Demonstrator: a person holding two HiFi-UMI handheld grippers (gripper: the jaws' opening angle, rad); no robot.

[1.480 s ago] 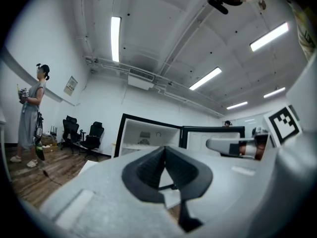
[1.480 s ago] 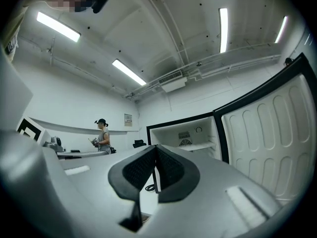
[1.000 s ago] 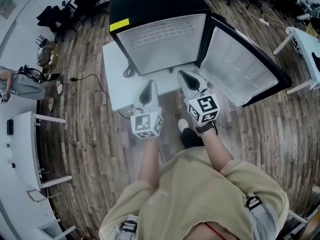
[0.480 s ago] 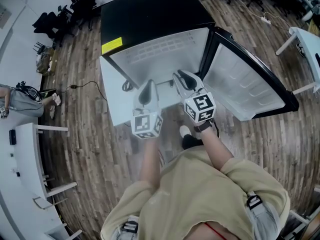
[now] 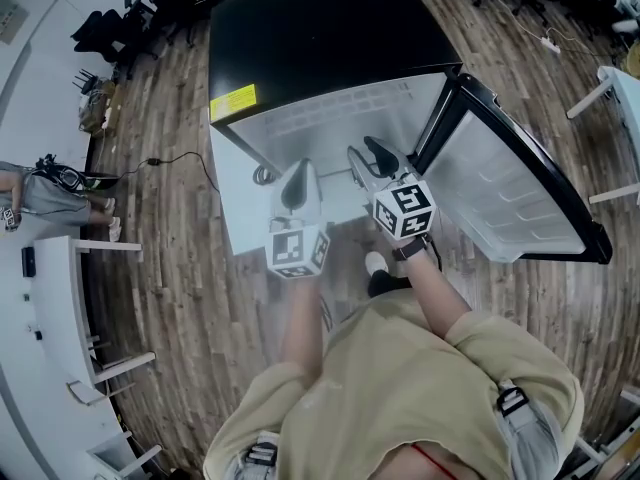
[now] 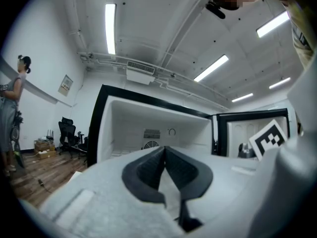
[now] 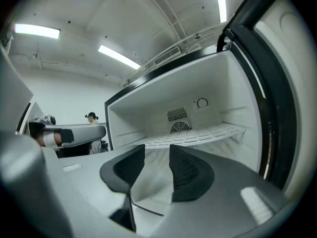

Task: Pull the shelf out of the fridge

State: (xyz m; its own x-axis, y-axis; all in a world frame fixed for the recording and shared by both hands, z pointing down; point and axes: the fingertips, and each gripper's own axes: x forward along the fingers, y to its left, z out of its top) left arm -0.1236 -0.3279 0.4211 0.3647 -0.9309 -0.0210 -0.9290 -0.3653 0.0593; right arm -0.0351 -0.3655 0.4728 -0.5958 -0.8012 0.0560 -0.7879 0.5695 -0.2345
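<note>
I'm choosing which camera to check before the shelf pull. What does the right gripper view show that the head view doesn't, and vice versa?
Only the right gripper view: the fan vent and dial on the fridge back wall, and the gap between the right gripper jaws, which are opening with nothing in it. Only the head view: the fridge's black top with its yellow label, the wooden floor, the person's arms. Both: the open fridge, its white shelf, the door swung right, the left gripper.
</note>
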